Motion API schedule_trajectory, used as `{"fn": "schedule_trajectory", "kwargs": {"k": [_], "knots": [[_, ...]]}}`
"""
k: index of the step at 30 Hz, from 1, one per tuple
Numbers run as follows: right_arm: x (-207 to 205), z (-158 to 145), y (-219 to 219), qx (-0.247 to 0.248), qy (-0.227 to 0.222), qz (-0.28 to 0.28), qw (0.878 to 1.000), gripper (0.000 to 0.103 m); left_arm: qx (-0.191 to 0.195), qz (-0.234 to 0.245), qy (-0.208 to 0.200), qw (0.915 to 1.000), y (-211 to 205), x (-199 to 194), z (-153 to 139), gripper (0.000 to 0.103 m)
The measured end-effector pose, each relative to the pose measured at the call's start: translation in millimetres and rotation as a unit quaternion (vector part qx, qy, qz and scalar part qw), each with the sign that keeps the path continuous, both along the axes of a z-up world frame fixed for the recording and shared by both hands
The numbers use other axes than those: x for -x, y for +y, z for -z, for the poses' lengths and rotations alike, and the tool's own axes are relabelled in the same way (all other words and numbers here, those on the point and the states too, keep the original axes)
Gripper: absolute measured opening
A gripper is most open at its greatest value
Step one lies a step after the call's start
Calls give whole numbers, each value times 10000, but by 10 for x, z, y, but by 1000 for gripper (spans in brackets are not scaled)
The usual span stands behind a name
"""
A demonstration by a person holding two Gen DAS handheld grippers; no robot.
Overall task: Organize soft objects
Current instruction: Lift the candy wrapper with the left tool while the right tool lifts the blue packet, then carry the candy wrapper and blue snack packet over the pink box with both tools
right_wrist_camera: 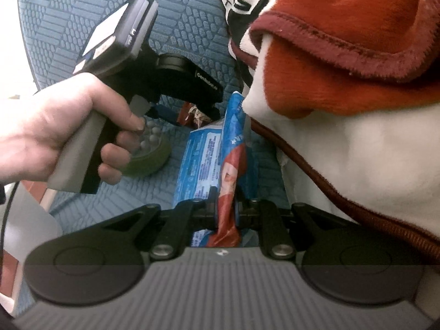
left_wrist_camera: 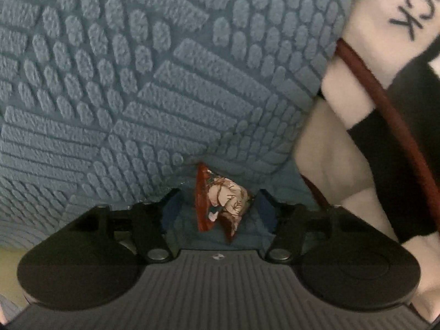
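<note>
Wrapper [left_wrist_camera: 224, 200] is lying on the blue cushion [left_wrist_camera: 137, 82] between the left gripper's [left_wrist_camera: 218, 206] parted fingers, seemingly for pickup; right gripper [right_wrist_camera: 226, 214] is clamping the packet [right_wrist_camera: 209, 154] upright.

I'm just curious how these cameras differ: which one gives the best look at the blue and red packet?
The right wrist view. There the blue and red packet runs lengthwise up the middle, its red end pinched in the right gripper, lying on the blue textured mat. The left wrist view doesn't show it, only a small brown wrapper between the open left gripper.
</note>
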State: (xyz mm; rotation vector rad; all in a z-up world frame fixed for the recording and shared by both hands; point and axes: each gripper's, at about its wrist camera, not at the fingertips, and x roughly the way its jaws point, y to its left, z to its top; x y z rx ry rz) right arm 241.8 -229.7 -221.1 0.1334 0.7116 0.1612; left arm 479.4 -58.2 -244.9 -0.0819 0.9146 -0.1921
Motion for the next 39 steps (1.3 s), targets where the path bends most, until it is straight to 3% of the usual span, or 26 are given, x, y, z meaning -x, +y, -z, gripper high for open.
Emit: {"fn": "schedule_trajectory", "kwargs": {"k": [1, 4, 12, 17, 23, 28, 32, 39], "knots": [[-8, 3, 4, -1, 10, 4, 10000, 14, 20, -50, 19, 10000, 3, -17, 25, 48], [-41, 7, 16, -26, 47, 35, 10000, 14, 147, -18, 14, 9999, 32, -30, 56, 39], [-110, -72, 117, 152, 124, 92, 9998, 13, 200, 149, -57, 9997, 178, 175, -87, 38], [-2, -207, 281, 242, 13, 37, 9997, 13, 637, -21, -119, 9979, 462, 422, -297, 38], [234, -387, 442, 299, -51, -74, 9995, 13, 1093, -272, -188, 9935, 811, 990, -636, 38], [426, -483, 474, 347, 11, -84, 9994, 14, 949, -228, -363, 9946, 973, 1501, -900, 37], [602, -650, 416, 347, 6, -22, 9994, 14, 1053, -296, -472, 9929, 1108, 1868, -1007, 37], [984, -831, 421, 223, -11, -39, 9997, 14, 876, -199, -610, 9941, 1039, 2566, -1127, 38]]}}
